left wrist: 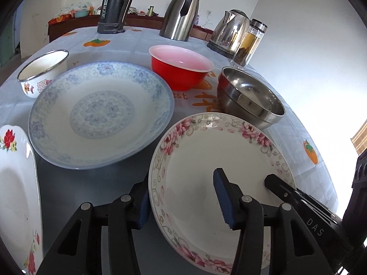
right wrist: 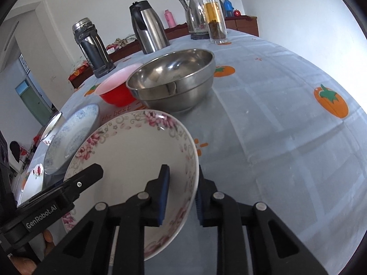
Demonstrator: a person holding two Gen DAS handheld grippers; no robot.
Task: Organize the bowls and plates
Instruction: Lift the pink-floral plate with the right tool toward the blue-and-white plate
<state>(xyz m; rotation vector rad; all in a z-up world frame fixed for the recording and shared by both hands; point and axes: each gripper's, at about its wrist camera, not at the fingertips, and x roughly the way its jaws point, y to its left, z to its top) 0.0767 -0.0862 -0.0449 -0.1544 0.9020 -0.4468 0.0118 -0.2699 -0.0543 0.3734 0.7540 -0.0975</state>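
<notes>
A pink-flowered plate (left wrist: 206, 160) (right wrist: 128, 151) lies near the front of the table. My left gripper (left wrist: 183, 204) straddles its left rim, one finger outside and one over the plate, jaws apart. My right gripper (right wrist: 181, 194) straddles its right rim the same way, jaws apart. A blue-patterned plate (left wrist: 101, 114) (right wrist: 68, 135) lies to the left. A red-flowered plate (left wrist: 16, 183) is at far left. A red bowl (left wrist: 181, 66) (right wrist: 114, 89), a steel bowl (left wrist: 250, 94) (right wrist: 172, 80) and a white enamel bowl (left wrist: 41, 71) stand behind.
At the table's back stand a dark flask (left wrist: 114, 4), a steel jug (left wrist: 181, 13), a kettle (left wrist: 231, 27) and a glass tea bottle (left wrist: 250, 43). The tablecloth (right wrist: 286, 126) with orange fruit prints stretches to the right.
</notes>
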